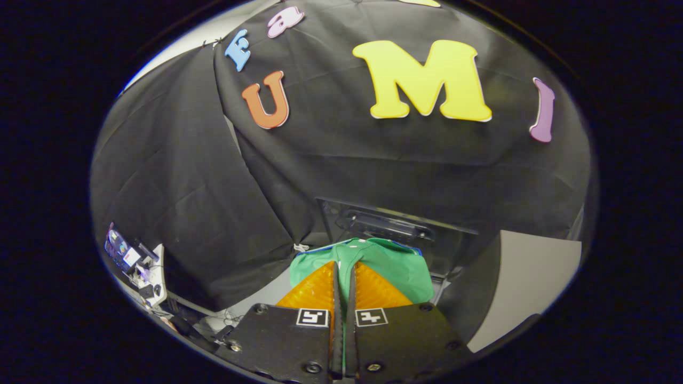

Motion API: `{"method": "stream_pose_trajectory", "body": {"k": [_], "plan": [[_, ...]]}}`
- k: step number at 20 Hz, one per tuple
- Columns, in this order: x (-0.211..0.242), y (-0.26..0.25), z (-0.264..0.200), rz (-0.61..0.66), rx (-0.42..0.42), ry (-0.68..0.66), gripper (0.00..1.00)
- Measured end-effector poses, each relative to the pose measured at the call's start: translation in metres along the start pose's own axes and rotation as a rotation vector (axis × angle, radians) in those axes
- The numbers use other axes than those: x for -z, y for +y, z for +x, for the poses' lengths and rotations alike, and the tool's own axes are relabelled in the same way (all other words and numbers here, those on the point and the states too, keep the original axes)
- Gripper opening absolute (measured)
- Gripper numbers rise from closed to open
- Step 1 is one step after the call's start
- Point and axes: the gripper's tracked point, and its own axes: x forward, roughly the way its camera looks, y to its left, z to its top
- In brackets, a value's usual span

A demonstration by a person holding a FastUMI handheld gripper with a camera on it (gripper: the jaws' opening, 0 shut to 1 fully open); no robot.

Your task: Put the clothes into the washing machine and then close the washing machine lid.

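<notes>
A green garment (392,264) hangs pinched between my two fingers, spreading out ahead of the tips and to both sides. My gripper (344,269) is shut on it, lifted well above the floor. Just beyond the cloth stands the washing machine (389,226), its dark raised lid with a long handle facing me; the cloth hides most of the opening under it.
A pale grey panel (533,277) stands to the right of the machine. Low on the left is a white stand (144,266) with small devices and cables. Black cloth walls close in behind and to the left.
</notes>
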Motion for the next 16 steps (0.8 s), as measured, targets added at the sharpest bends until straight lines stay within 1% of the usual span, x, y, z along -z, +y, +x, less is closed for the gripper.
{"method": "stream_pose_trajectory", "body": {"k": [4,9,13,16], "plan": [[0.012,0.003,0.049,0.044,0.046,0.018,0.05],[0.057,-0.015,0.104,0.146,0.116,0.136,0.05],[0.097,-0.035,0.134,0.231,0.175,0.213,0.05],[0.125,-0.050,0.157,0.271,0.231,0.264,0.05]]}}
